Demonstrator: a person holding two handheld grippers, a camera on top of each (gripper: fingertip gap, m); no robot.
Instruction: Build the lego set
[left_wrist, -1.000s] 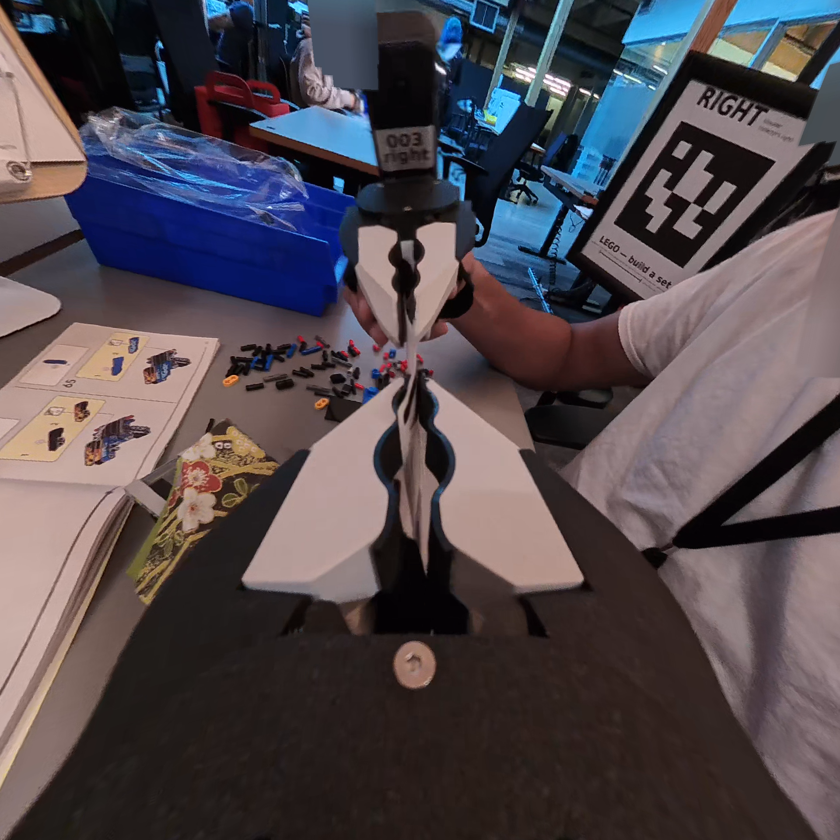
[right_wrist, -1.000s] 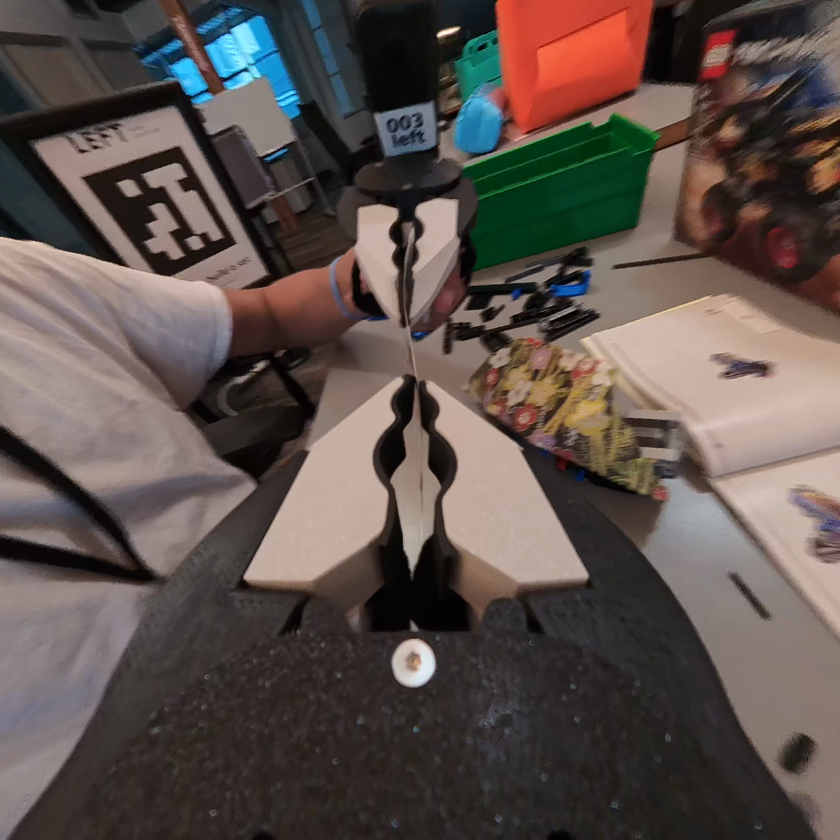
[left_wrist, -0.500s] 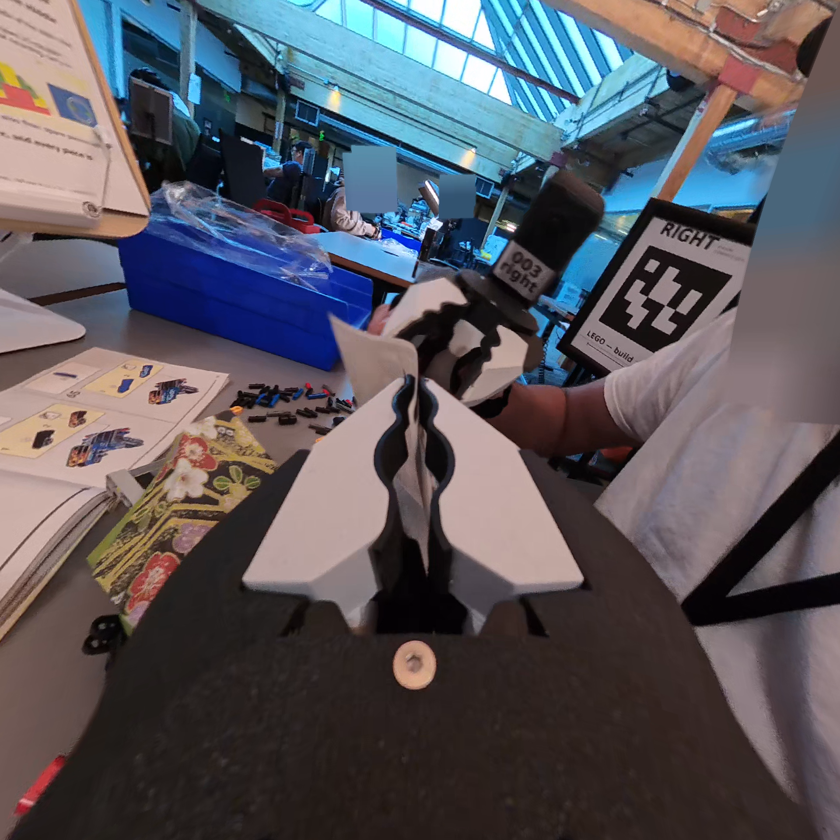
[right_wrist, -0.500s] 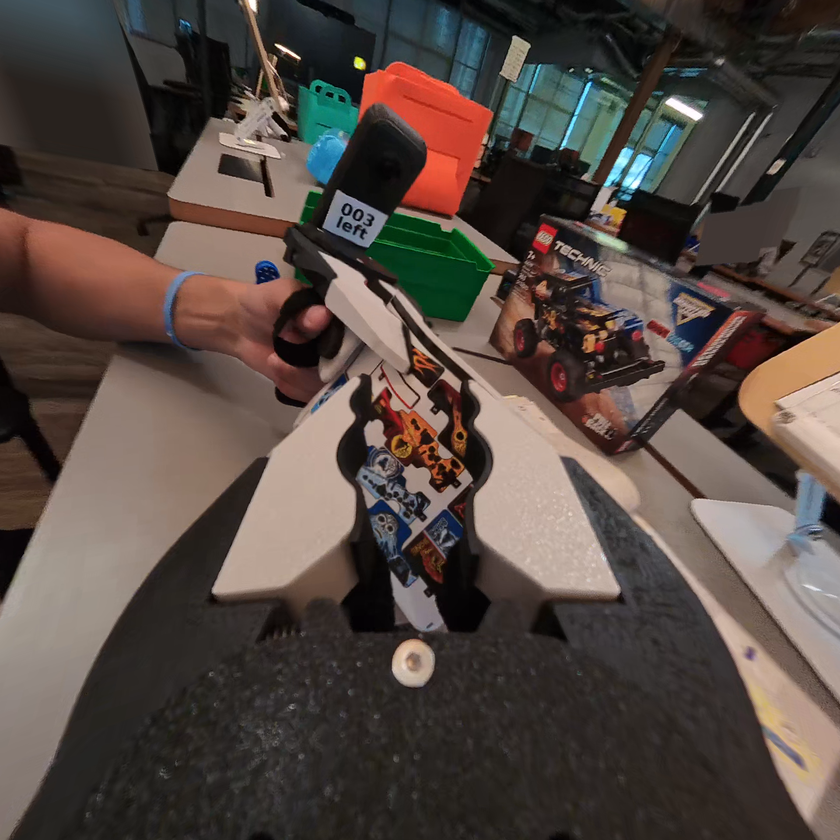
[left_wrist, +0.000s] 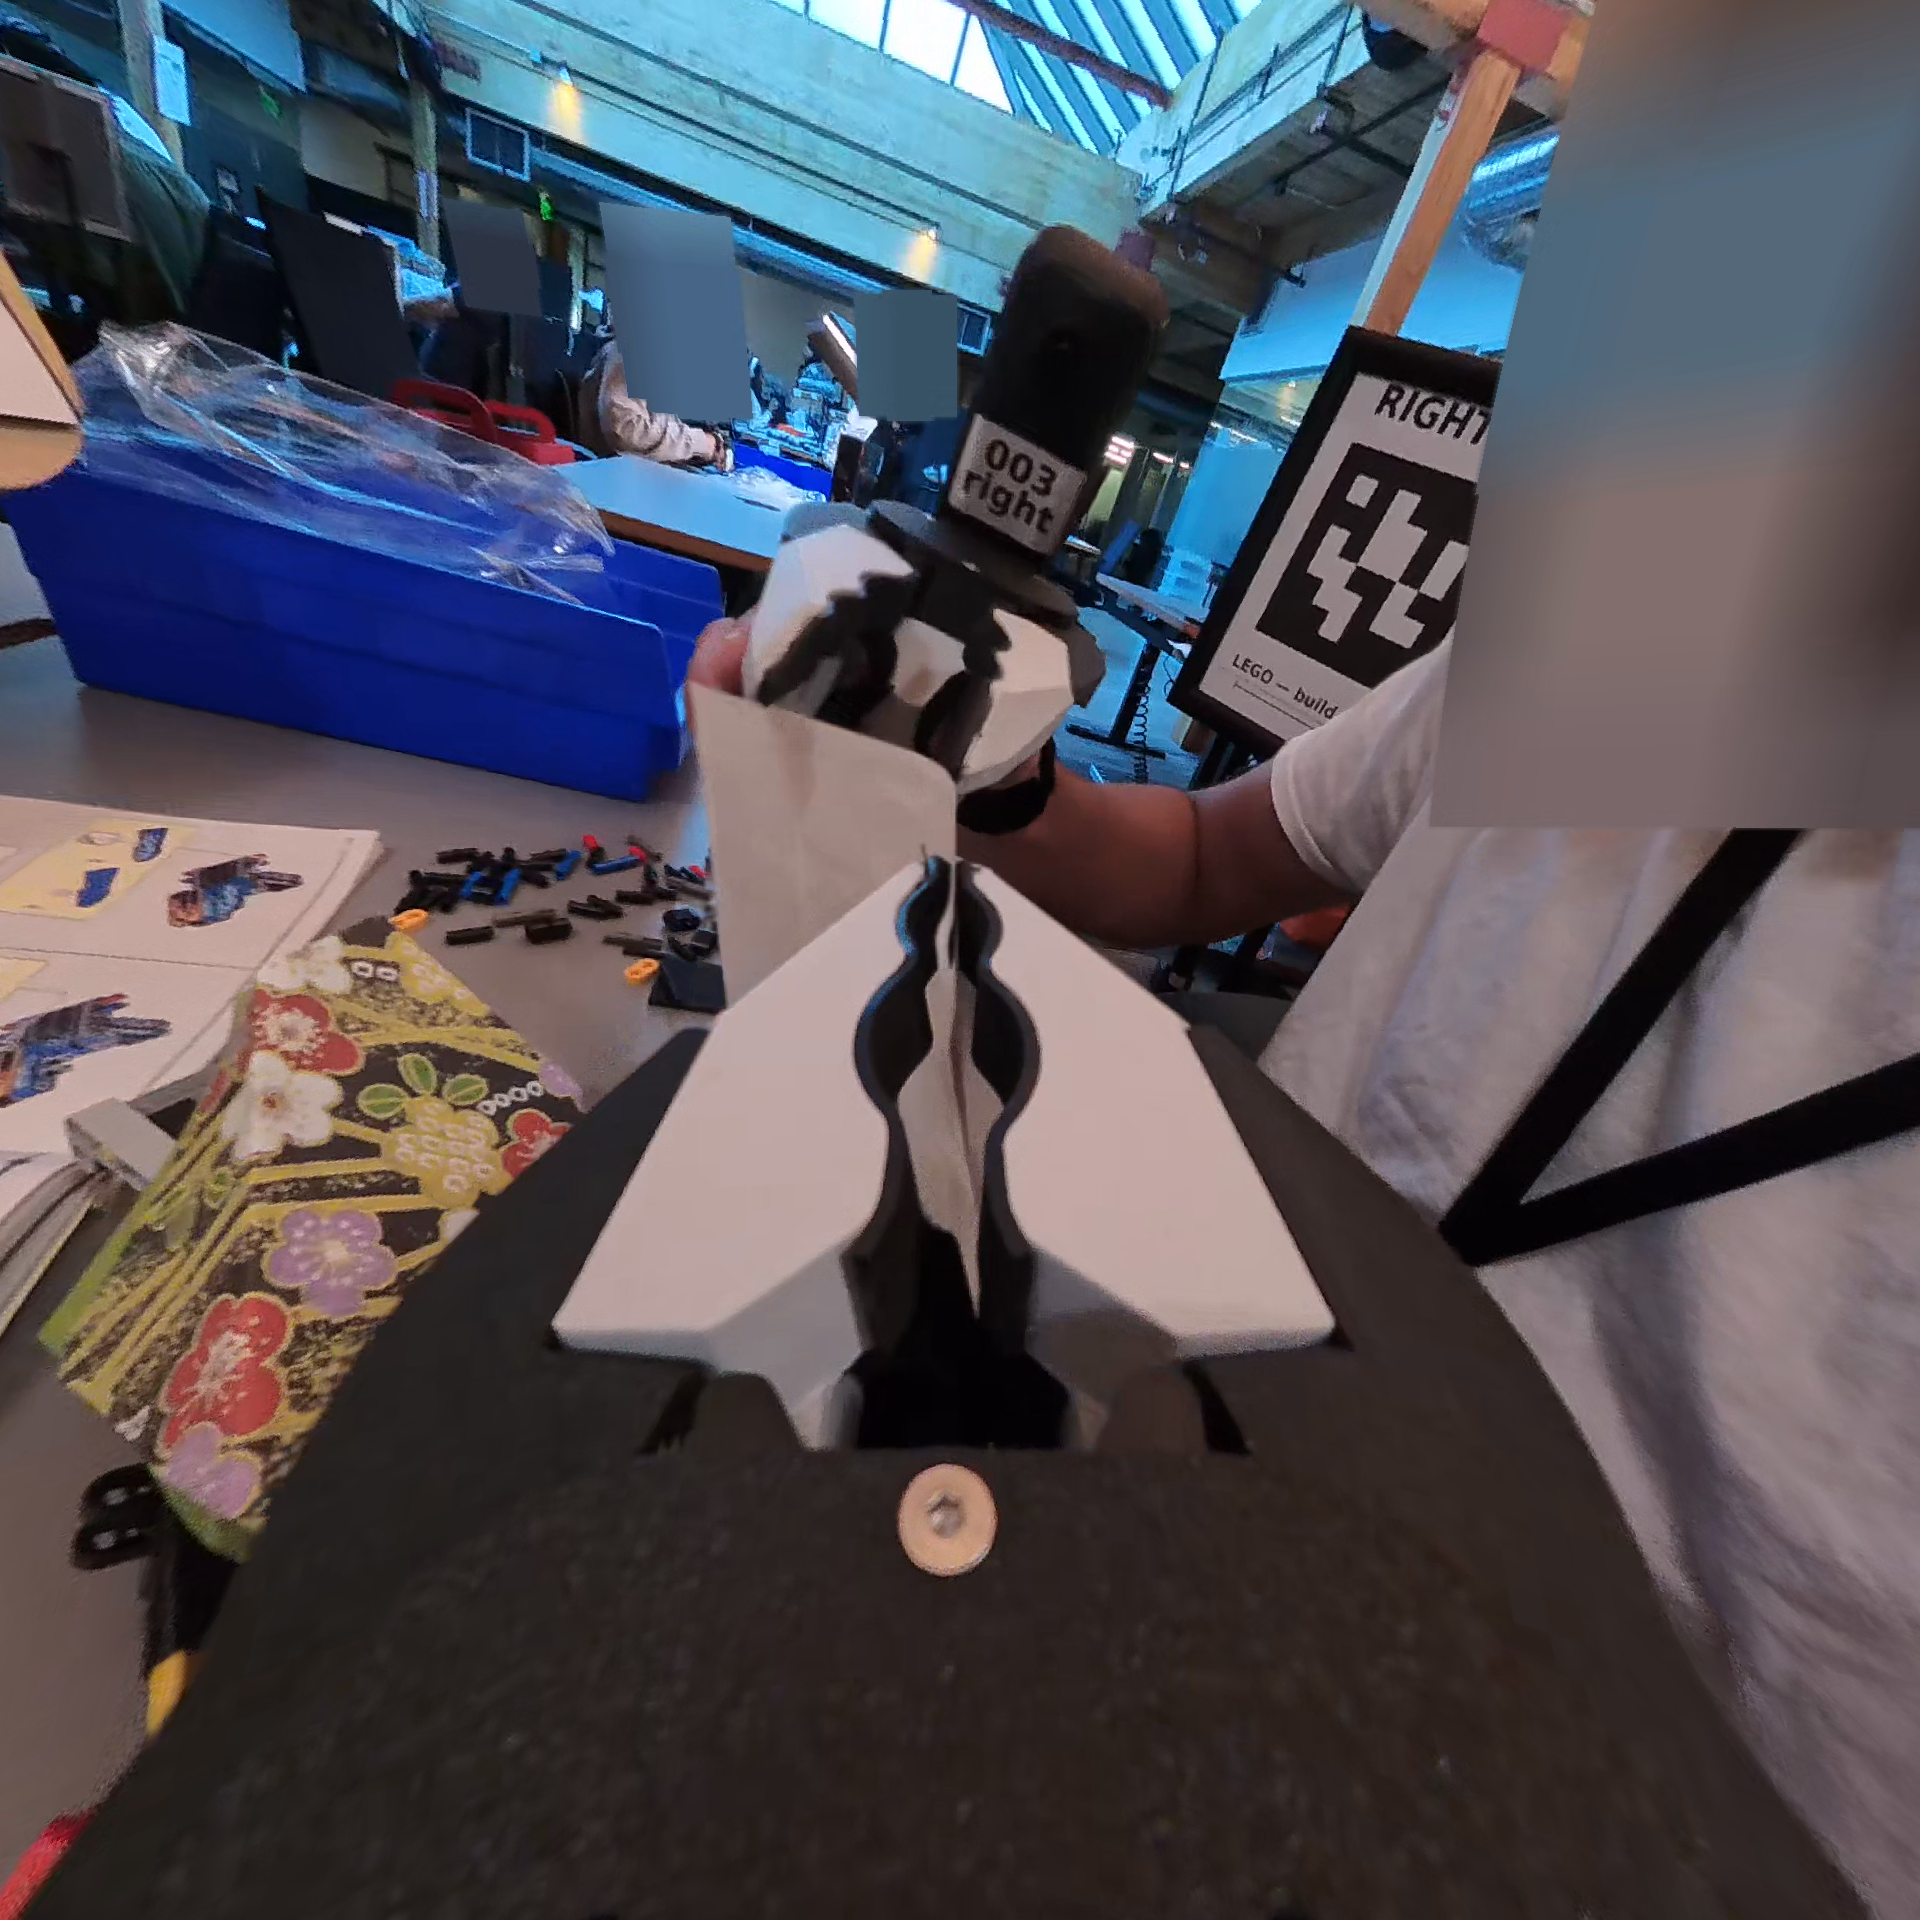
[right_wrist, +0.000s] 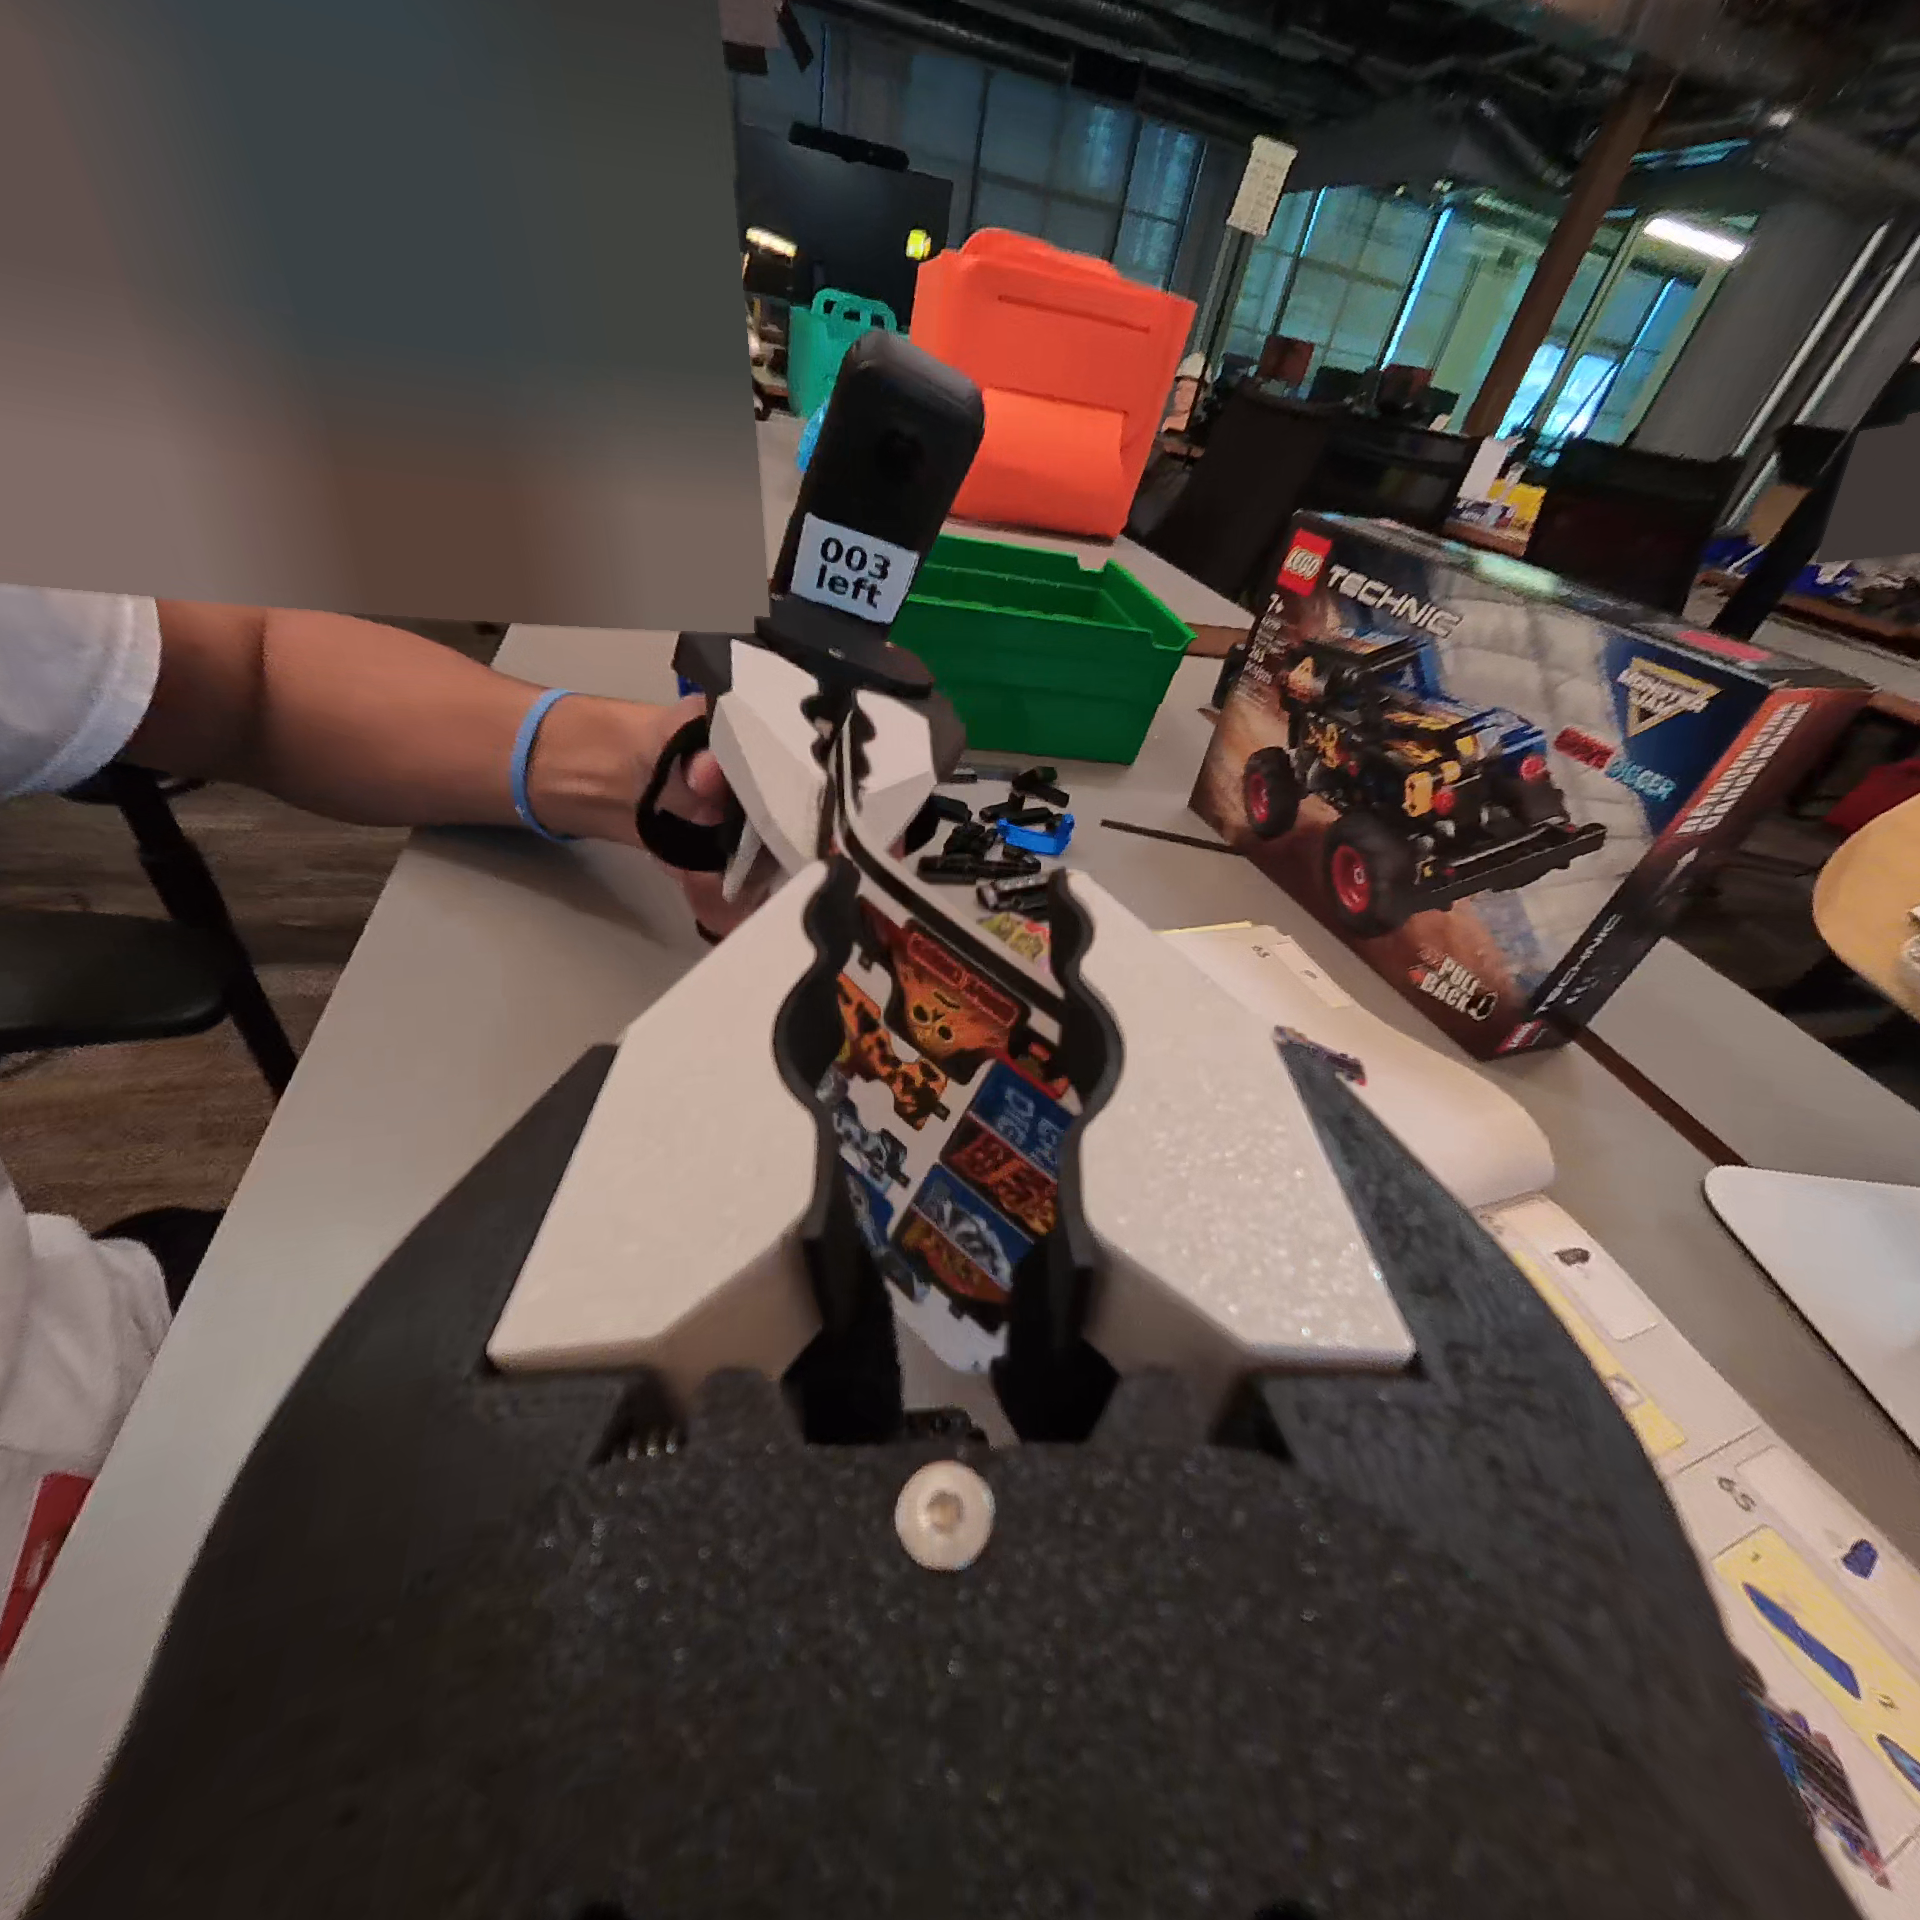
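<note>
A sticker sheet is held up above the table between both grippers. Its white back shows in the left wrist view and its printed face in the right wrist view. My left gripper is shut on one edge of the sheet; it also shows in the right wrist view. My right gripper has its jaws apart, with the sheet lying loose in the gap. From the left wrist view it sits at the sheet's far top edge.
Small black, blue and red lego pieces lie scattered on the grey table. An open instruction booklet and a floral pouch are at the left. A blue bin, a green bin and the set's box stand farther back.
Both grippers lifted and tilted the sheet up from the table. My right gripper, shut on the sheet a second ago, has opened its jaws. The left gripper has kept its hold.
</note>
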